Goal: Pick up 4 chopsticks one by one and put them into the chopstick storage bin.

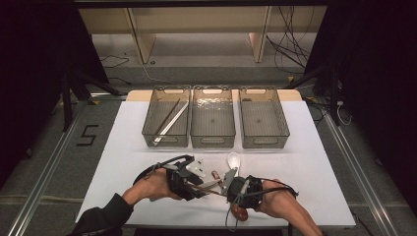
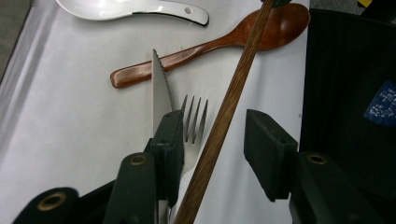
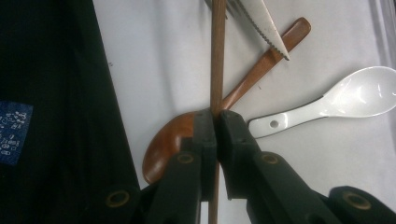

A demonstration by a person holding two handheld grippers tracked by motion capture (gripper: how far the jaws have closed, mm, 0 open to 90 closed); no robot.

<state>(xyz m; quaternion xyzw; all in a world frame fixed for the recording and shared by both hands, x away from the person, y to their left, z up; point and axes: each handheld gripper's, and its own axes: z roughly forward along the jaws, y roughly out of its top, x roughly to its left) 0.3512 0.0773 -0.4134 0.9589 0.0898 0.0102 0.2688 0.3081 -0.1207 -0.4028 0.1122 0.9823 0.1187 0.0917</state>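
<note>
Already the right gripper (image 3: pixel 215 122) is clamped on the wooden chopstick (image 3: pixel 217 56), which runs toward twelve o'clock; the left gripper (image 2: pixel 215 135) stands unclenched, the chopstick passing between its jaws without contact. Just at its nine o'clock lie the fork (image 2: pixel 194 119) and knife (image 2: pixel 159 93), so closing could likely pinch them too.

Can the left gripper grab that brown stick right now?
Probably yes. The wooden chopstick already runs between the left gripper's open jaws, with nothing blocking it. The right gripper is clamped on its other end. The fork lies just beside it, so the jaws might catch that too.
</note>
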